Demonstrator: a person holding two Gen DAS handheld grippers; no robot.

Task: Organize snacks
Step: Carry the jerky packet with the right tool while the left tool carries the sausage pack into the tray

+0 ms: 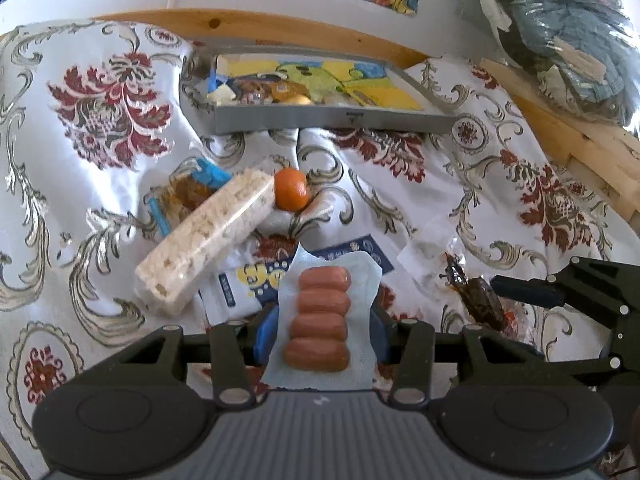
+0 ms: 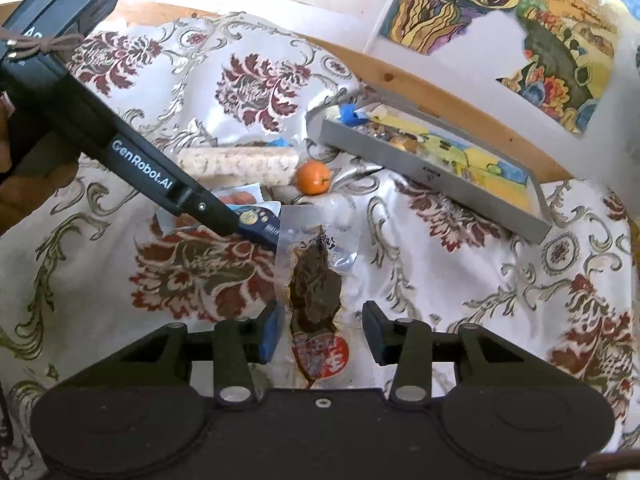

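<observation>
A clear pack of small sausages sits between the blue pads of my left gripper, which is shut on it just above the flowered cloth. A vacuum pack of dark dried meat lies flat on the cloth, and my right gripper stands open astride its near end. Further back lie a long rice-cake pack, a tangerine and a blue cookie packet. A blue-and-white packet lies under the sausages. Behind them, a grey tray holds several snacks.
The flowered cloth is wrinkled and covers the whole surface. A wooden rail runs behind the tray, with picture-covered wall above. A plastic bag of dark clothes sits at the far right. The left gripper's body crosses the right wrist view.
</observation>
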